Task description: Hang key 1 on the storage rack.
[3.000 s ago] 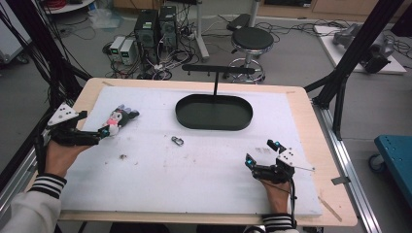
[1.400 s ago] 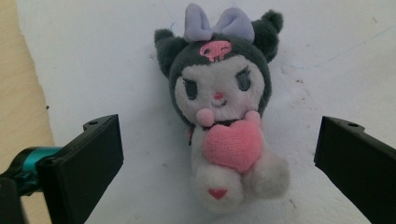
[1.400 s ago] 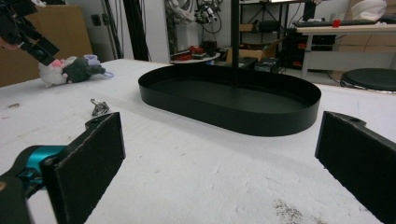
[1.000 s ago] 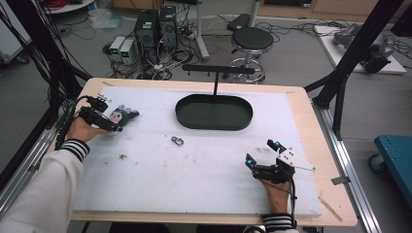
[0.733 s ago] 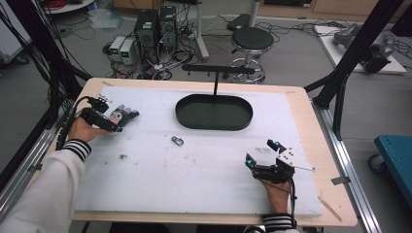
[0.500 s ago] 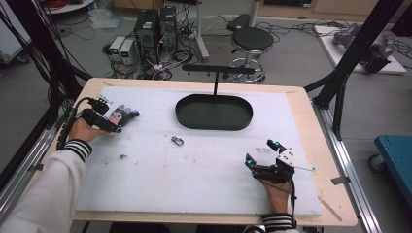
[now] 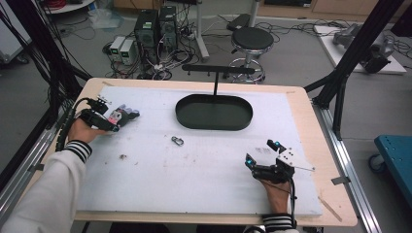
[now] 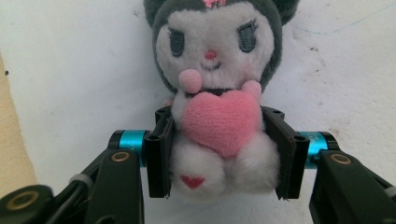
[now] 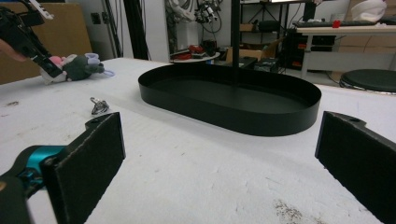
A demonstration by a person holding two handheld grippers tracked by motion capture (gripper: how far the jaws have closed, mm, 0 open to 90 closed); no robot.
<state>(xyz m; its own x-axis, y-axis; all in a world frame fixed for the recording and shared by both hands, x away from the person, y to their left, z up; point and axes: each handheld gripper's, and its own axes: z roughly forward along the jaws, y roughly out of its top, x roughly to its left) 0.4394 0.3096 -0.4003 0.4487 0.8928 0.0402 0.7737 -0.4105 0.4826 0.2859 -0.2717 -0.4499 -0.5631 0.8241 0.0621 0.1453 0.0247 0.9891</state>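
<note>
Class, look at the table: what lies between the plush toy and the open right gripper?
In the high view, a small metal clasp lies on the white mat between the plush toy and the right gripper; otherwise bare mat.

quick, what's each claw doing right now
Left claw: shut on the grey and white plush toy with pink heart.
Right claw: open, holding nothing.

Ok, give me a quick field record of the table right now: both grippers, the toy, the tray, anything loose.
left gripper: jaws closed on the plush toy's lower body, far left of the table
plush toy: grey and white, pink heart on its front, lying on the white mat
right gripper: jaws wide open, holding nothing, near right of the mat
black oval tray: far middle, nothing visible inside, post rising behind it
metal clip: loose on the mat in front of the tray
white mat: a few dark specks
</note>
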